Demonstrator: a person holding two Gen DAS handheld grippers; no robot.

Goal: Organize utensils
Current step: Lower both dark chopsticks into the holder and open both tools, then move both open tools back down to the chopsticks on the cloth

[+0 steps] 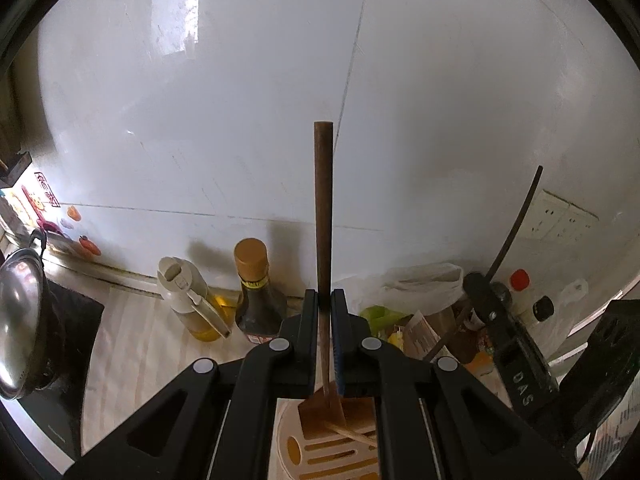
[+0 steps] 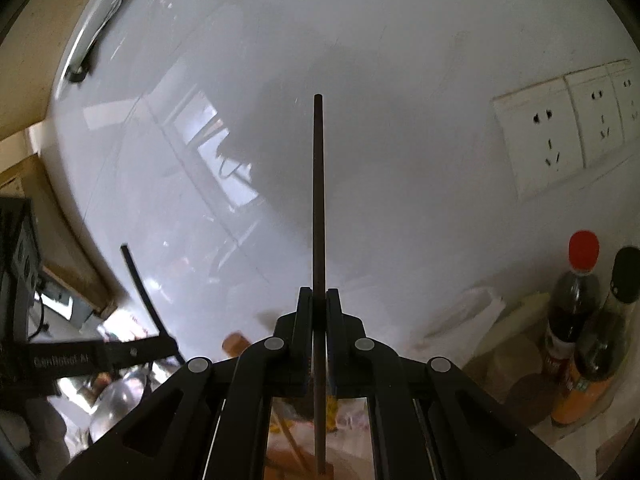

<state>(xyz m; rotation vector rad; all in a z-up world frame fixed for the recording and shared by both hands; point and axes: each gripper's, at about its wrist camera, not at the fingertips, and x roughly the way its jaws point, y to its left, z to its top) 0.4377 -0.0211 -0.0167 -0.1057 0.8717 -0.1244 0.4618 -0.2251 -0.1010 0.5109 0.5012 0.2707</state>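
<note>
My left gripper (image 1: 325,298) is shut on a wooden spatula (image 1: 323,200). Its brown handle stands straight up against the white wall and its flat blade hangs below the jaws over a beige slotted utensil holder (image 1: 320,448). My right gripper (image 2: 319,296) is shut on a thin dark chopstick (image 2: 318,200) that also points straight up. The right gripper with its stick shows at the right of the left wrist view (image 1: 504,320). The left gripper with its handle shows at the left of the right wrist view (image 2: 132,354).
An oil dispenser (image 1: 188,300) and a dark sauce bottle (image 1: 254,292) stand against the wall. A steel pot (image 1: 20,320) sits on a black cooktop at the left. Plastic bags (image 1: 420,292) and bottles (image 2: 576,320) crowd the right. Wall sockets (image 2: 560,132) are above them.
</note>
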